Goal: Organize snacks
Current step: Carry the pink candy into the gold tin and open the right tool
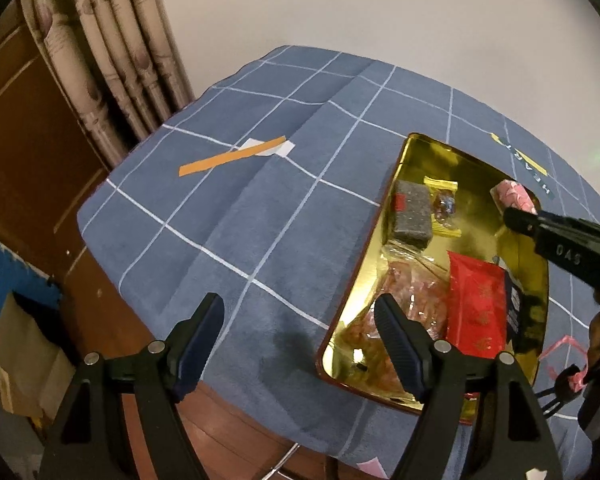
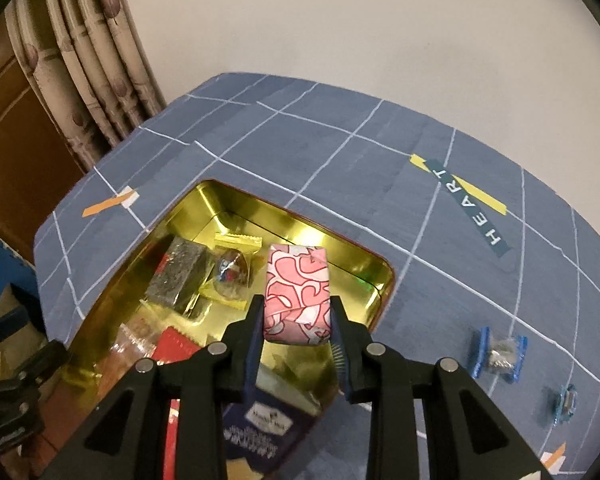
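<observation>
Right tongs (image 2: 298, 316) are clamped shut on a pink-and-white patterned, paper-wrapped rectangular snack block (image 2: 298, 292), pads pressing its two long sides near the lower end. The block's long axis runs straight ahead along the fingers, its free end pointing toward the upper centre of the right wrist frame. It hangs above the shiny gold rectangular metal tin (image 2: 376, 276), over the bare floor near the tin's far right corner; whether it touches the floor cannot be told. The tin sits on the blue grid-patterned cloth over the tabletop (image 2: 340, 152). Already in the tin, at left of frame: a dark grey speckled wrapped bar (image 2: 176, 276), a yellow-edged clear candy packet (image 2: 232, 268), a red foil packet (image 1: 476, 304), a navy printed sachet (image 2: 266, 424). Left tongs (image 1: 300, 344) stand wide open with nothing between the pads, over the tin's near left edge in the left wrist frame. Judgement: the right hand is nearer the open spot, so release falls to it. Two blue-ended clear-wrapped candies (image 2: 500, 354) remain on the cloth, lower right.
</observation>
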Action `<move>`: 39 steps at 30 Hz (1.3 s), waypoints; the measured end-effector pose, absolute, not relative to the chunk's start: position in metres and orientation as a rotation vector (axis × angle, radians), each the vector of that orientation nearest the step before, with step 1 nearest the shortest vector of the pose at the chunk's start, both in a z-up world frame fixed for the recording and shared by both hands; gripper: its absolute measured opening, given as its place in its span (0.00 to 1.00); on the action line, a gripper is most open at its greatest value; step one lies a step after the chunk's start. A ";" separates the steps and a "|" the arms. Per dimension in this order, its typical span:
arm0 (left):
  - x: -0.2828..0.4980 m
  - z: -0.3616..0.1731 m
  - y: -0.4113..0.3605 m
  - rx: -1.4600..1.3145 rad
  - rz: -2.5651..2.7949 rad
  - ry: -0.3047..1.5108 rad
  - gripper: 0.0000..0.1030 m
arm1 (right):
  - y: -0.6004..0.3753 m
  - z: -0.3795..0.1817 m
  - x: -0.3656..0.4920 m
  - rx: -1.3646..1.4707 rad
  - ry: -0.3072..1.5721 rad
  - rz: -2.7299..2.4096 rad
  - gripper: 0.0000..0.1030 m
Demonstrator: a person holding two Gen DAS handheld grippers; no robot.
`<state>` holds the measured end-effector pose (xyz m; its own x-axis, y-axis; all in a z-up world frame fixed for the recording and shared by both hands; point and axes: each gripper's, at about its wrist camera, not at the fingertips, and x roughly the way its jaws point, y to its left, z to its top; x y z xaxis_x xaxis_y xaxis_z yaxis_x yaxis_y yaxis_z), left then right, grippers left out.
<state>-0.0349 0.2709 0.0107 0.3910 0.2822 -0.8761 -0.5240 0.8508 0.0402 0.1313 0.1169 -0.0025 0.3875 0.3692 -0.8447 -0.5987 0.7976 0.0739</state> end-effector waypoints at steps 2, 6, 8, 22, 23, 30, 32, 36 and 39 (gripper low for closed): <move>-0.034 0.008 0.272 -0.267 0.515 1.065 0.72 | 0.122 -0.007 0.133 -0.286 1.006 0.625 0.30; -0.034 0.005 0.273 -0.280 0.515 1.075 0.72 | 0.129 -0.015 0.134 -0.319 1.020 0.620 0.30; -0.034 0.005 0.273 -0.280 0.519 1.075 0.73 | 0.130 -0.019 0.135 -0.324 1.028 0.618 0.30; -0.035 0.004 0.274 -0.280 0.526 1.078 0.73 | 0.135 -0.028 0.137 -0.358 1.055 0.616 0.30; -0.035 0.003 0.274 -0.277 0.525 1.078 0.73 | 0.135 -0.028 0.138 -0.354 1.055 0.614 0.30; -0.034 0.003 0.272 -0.266 0.518 1.084 0.73 | 0.132 -0.022 0.135 -0.340 1.033 0.614 0.30; -0.033 0.003 0.270 -0.257 0.514 1.085 0.73 | 0.130 -0.017 0.134 -0.321 1.022 0.623 0.31; -0.034 0.003 0.269 -0.251 0.513 1.083 0.73 | 0.124 -0.004 0.128 -0.296 1.000 0.631 0.31; -0.034 0.003 0.269 -0.252 0.514 1.081 0.73 | 0.112 0.005 0.122 -0.267 0.984 0.628 0.31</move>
